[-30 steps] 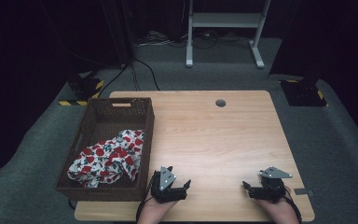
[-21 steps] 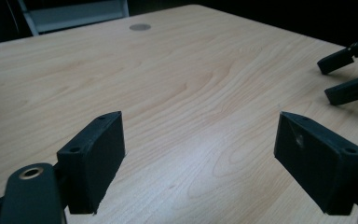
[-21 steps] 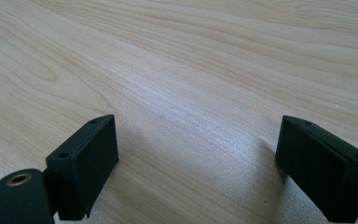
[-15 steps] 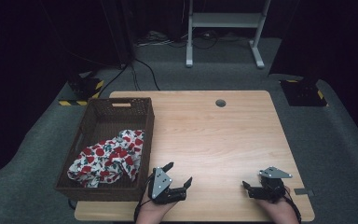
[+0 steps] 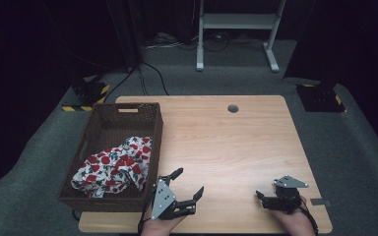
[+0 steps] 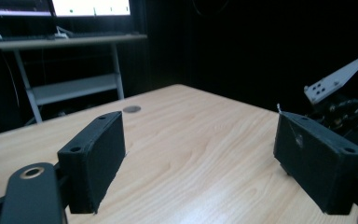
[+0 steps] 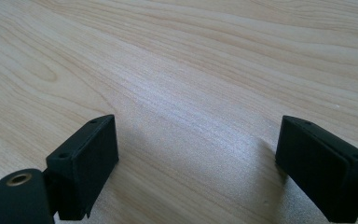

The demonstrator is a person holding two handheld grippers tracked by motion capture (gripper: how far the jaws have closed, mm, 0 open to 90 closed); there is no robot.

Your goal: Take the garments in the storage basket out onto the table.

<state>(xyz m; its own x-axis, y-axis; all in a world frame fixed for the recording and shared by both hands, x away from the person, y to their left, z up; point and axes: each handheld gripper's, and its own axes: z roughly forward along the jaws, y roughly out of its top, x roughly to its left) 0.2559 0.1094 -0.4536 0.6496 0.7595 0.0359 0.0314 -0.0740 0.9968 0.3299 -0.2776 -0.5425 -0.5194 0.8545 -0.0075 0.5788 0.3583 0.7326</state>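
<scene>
Down at the near edge of the pale wooden surface [image 5: 226,142], the left tongs [image 5: 186,183] stand wide open with nothing between their black jaws, tilted on their side just beside the near right corner of the dark brown woven basket [image 5: 123,112]. Inside that basket, toward its near end, lies the crumpled white cloth with red flower print [image 5: 113,167], apart from both tongs. Well over to the right, the right tongs [image 5: 261,199] sit low over bare wood near the front edge, also spread wide and holding nothing. Seen from the left gripper view, the right tongs [image 6: 338,100] show at the far right.
</scene>
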